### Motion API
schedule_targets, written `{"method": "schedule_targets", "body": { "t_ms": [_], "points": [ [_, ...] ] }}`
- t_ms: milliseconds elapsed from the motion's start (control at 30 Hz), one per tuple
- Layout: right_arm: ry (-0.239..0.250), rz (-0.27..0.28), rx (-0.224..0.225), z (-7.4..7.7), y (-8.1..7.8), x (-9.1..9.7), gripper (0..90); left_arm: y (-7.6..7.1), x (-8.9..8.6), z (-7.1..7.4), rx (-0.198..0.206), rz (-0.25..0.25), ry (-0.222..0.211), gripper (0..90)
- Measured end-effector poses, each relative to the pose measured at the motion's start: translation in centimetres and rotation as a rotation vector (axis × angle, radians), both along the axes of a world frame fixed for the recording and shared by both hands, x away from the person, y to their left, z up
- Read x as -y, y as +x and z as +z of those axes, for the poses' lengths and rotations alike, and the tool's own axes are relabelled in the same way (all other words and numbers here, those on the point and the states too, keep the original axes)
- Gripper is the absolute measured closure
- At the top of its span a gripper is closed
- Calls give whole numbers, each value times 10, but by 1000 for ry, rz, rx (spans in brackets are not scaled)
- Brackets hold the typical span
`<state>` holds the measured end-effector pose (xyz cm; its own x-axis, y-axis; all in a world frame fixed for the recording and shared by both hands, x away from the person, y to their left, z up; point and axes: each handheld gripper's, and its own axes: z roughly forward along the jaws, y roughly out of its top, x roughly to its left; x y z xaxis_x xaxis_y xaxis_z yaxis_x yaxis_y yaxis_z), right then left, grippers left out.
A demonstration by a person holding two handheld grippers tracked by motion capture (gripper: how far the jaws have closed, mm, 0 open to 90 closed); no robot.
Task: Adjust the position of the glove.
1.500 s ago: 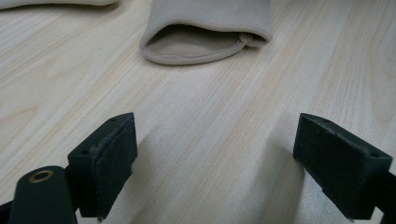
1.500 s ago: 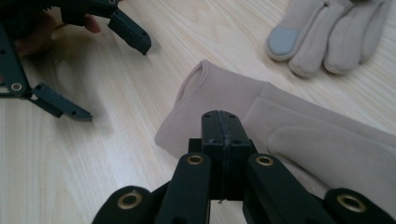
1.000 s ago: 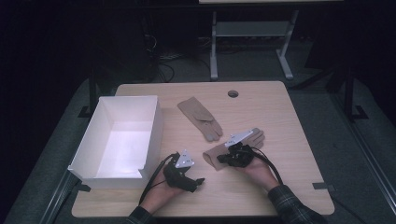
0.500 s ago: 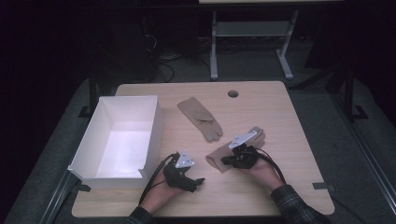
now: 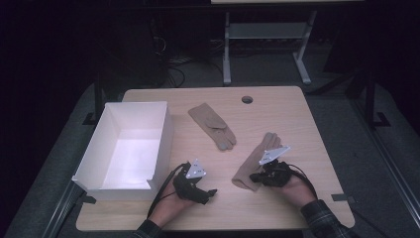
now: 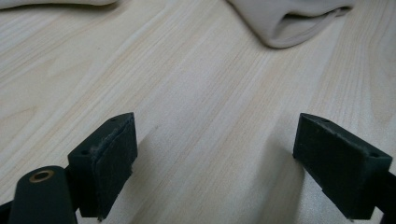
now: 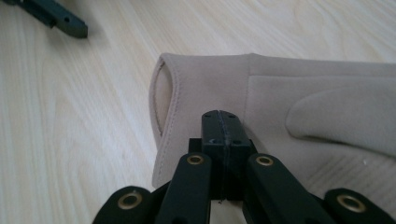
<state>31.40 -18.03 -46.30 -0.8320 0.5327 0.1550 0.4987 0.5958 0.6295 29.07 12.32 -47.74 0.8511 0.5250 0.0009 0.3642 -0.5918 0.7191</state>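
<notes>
Two tan gloves are lying on the bench (image 5: 317,198); the white box (image 5: 163,134) at 9 o'clock is standing empty, so nothing is packed yet, if packing is the aim.

Right gripper (image 5: 261,177) is sitting over the near glove (image 5: 247,171) at about 5 o'clock on the bench. In the right gripper view its jaws are standing fully together, pads meeting just over the cuff end of that glove (image 7: 280,98). Whether a fold of cloth is pinched between them I cannot tell; the pads look flush against each other with the fabric lying flat beneath.

Left gripper (image 5: 208,194) is resting at 6 o'clock, beside the box's near corner. Its jaws are standing wide apart over bare wood, holding nothing; the near glove's cuff (image 6: 292,23) is showing at 1 o'clock in the left gripper view.

Far glove (image 5: 213,125) is lying untouched near bench centre, toward 12 o'clock from the left gripper.

Judgement: the work is looking early. A grasp on the first glove is being attempted or is just beginning; both gloves remain to be moved.
</notes>
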Motion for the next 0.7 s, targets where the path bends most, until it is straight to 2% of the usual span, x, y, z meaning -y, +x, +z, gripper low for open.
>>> {"method": "schedule_targets", "body": {
  "t_ms": [700],
  "points": [
    [-23, -67, -21, 2, -20, 55, 900, 0, 0, 0, 2, 3, -1, 131]
  ]
}}
